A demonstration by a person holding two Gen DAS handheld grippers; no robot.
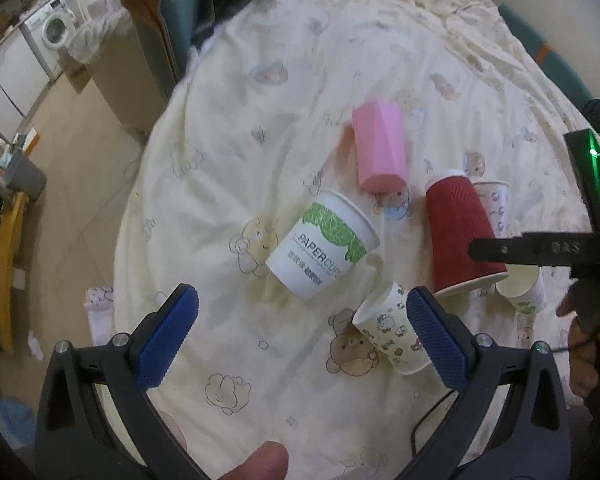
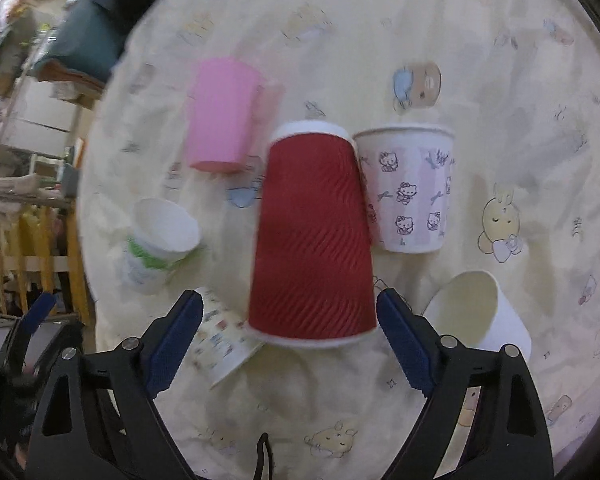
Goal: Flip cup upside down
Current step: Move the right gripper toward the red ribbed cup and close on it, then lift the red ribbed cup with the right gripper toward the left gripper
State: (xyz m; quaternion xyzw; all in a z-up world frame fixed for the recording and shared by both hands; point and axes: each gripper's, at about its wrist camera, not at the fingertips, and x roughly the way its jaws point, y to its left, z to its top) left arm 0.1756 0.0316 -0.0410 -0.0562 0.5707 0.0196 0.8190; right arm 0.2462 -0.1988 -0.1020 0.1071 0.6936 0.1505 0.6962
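Observation:
A red ribbed cup stands upside down on the cream bedspread, rim down; it also shows in the left wrist view. My right gripper is open, its blue pads on either side of the cup's rim without touching it. My left gripper is open and empty above the bedspread. A white and green paper cup lies on its side ahead of it. A small cartoon-print cup lies by the left gripper's right pad. A pink cup stands upside down farther back.
A Hello Kitty cup stands upright right of the red cup. A plain white cup lies on its side at the right. The bed edge drops to the floor at the left, with a yellow chair and a washing machine beyond.

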